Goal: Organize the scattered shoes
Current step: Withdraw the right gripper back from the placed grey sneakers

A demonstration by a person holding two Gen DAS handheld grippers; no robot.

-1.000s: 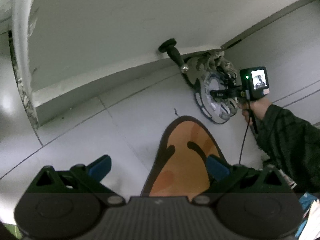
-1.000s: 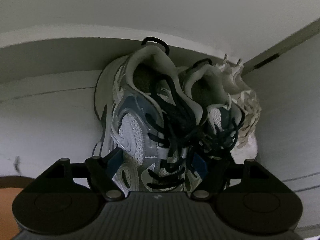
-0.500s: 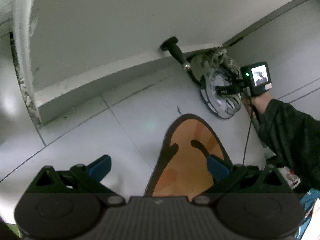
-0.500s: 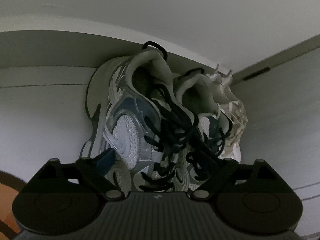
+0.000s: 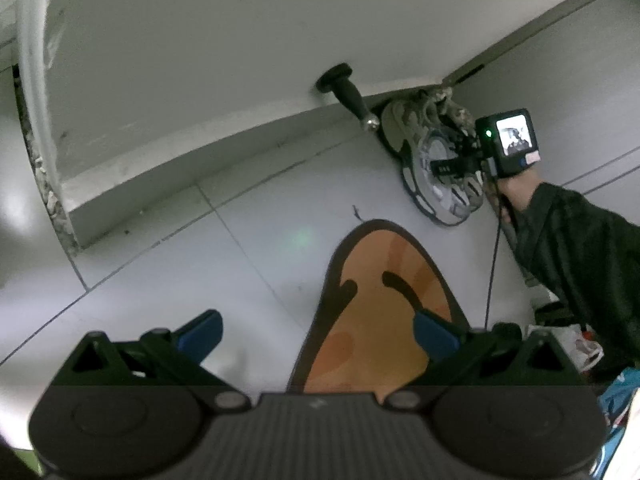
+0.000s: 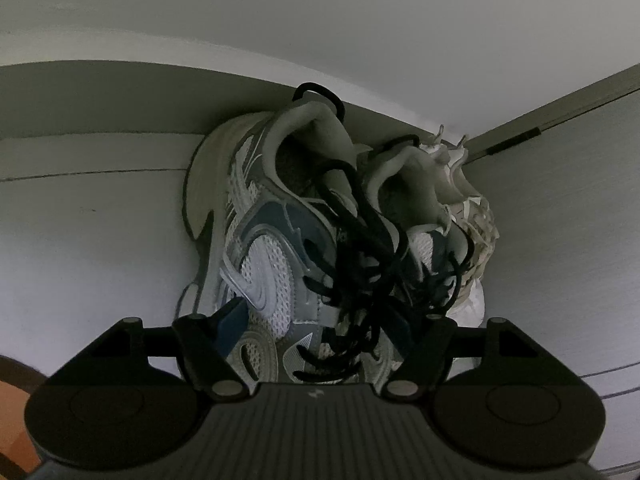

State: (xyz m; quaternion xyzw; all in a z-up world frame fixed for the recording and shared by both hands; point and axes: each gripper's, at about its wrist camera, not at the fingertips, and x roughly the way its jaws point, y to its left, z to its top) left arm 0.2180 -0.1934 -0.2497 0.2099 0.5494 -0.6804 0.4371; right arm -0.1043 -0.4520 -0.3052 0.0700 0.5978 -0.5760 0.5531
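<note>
A home, by the look of it an entryway or hall corner. Pale floor tiles (image 5: 168, 264) run to a white wall with a black doorstop (image 5: 348, 90) upper centre, worn sneakers (image 6: 280, 248) heaped in the corner, and an orange mat (image 5: 380, 312) lower centre.

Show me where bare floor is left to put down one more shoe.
Free: the grey tiled floor between the white wall ledge and the orange dark-edged mat, left of the black doorstop. Crowded: the corner, where white-and-blue mesh sneakers with black laces and beige woven shoes stand packed.
</note>
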